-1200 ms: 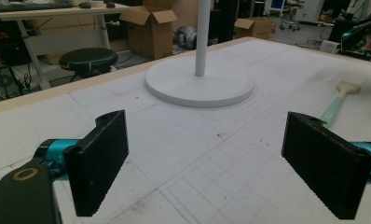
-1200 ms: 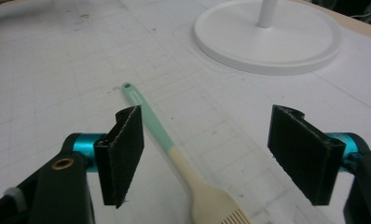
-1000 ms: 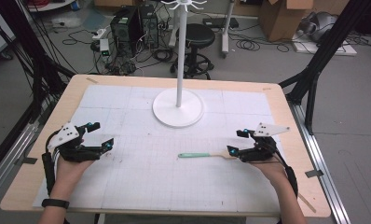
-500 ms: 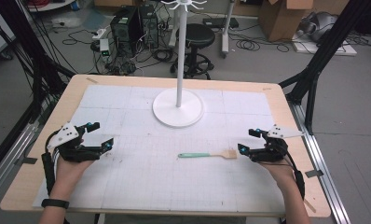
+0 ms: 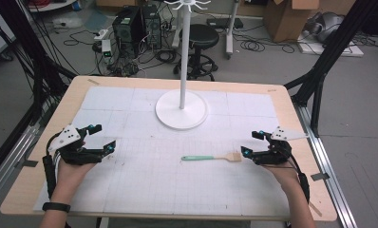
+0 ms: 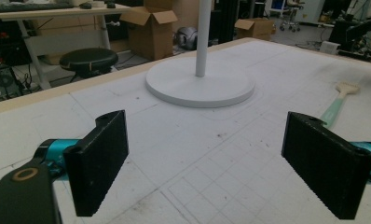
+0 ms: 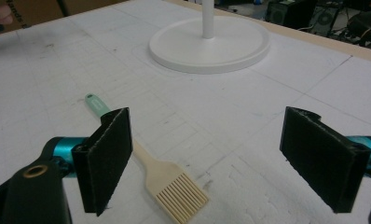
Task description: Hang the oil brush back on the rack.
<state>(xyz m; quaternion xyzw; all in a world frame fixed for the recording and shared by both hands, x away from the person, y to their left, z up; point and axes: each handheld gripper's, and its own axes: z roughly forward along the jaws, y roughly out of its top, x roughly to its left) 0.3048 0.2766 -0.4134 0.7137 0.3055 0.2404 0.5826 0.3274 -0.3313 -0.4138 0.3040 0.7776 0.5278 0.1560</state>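
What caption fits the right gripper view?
Open right gripper over a pastry brush lying on the table.

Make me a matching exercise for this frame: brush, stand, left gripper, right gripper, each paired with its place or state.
1 brush
2 stand
3 left gripper
4 right gripper

a open, beside the bristle end
b upright at the table's far middle
c lying flat, green handle toward the left gripper
d open, over bare table

Pairs: 1-c, 2-b, 3-d, 4-a
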